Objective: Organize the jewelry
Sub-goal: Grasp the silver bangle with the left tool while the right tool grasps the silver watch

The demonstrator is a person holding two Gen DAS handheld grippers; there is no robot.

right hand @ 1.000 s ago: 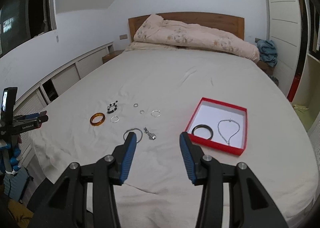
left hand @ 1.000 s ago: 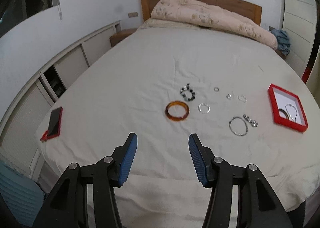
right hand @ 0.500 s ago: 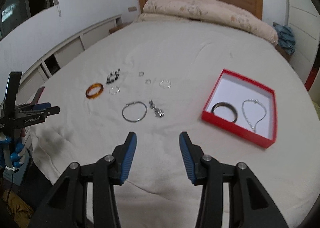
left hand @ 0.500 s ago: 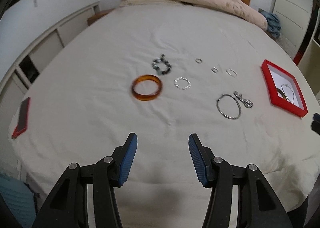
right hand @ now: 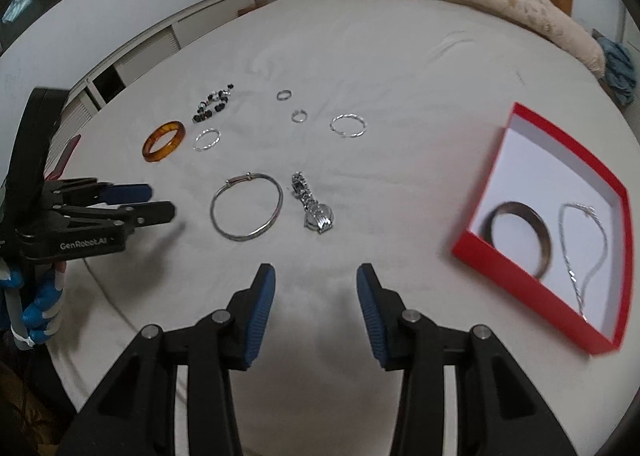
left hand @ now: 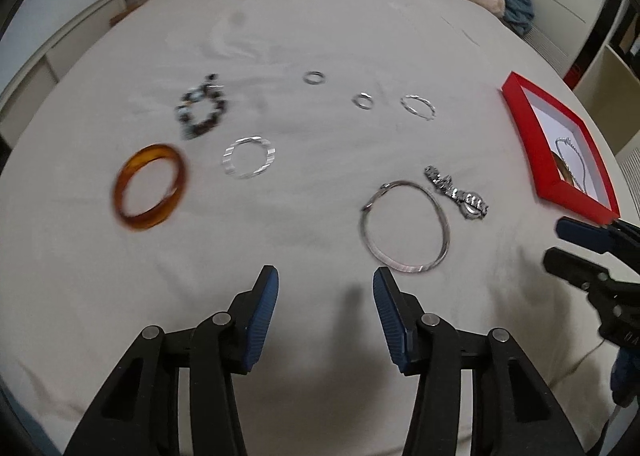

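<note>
Both grippers have come down closer to the bed (left hand: 320,36) since the earlier frames, and the jewelry now looks bigger in both views. On the left gripper (left hand: 325,284) the jaws have just closed a little, but they stand apart with only bare sheet between them; the right gripper (right hand: 316,280) is also released and grasps nothing. As landmark I take the red box (right hand: 516,260), which lies on the sheet. Inside it are a dark bangle (right hand: 520,236) and, beside it, a silver necklace (right hand: 580,252). Left of the box, well apart from it, lies a silver watch (right hand: 314,202), and just beside the watch, on the side away from the box, a large silver bangle (right hand: 246,206). Farther from the box are a thin twisted ring (right hand: 348,125), two small rings (right hand: 299,115), a silver bracelet (right hand: 207,139), a beaded bracelet (right hand: 212,102) and, farthest, an amber bangle (right hand: 164,140). All of these lie flat on the sheet, none touching the box.
</note>
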